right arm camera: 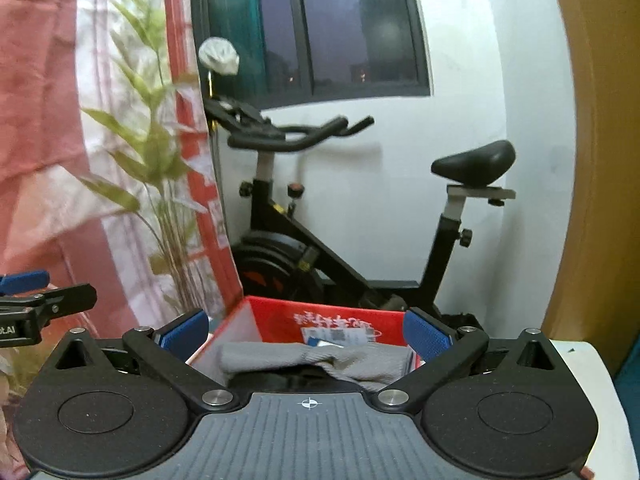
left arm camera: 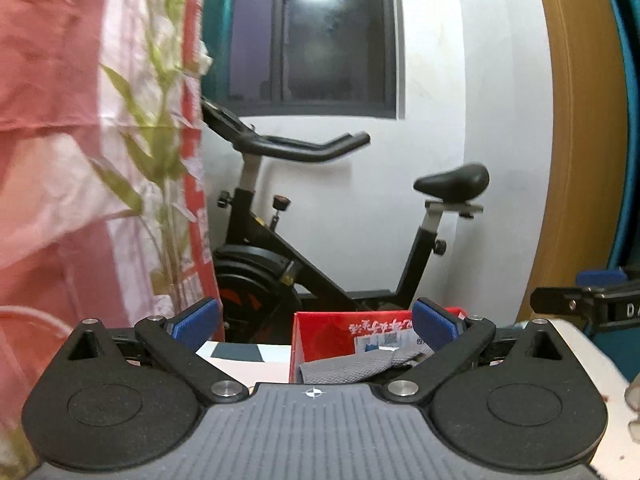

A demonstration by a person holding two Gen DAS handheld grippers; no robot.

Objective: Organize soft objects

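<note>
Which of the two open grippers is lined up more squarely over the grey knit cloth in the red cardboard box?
The right gripper: the grey knit cloth spans its gap; under the left gripper it sits off-centre.

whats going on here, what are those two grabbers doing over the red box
A person holds two tools over a red box on a white surface. A grey knitted cloth lies in the box. The left hand-held gripper and the right hand-held gripper both stand wide open with nothing between their pads. An exercise bike stands behind.
</note>
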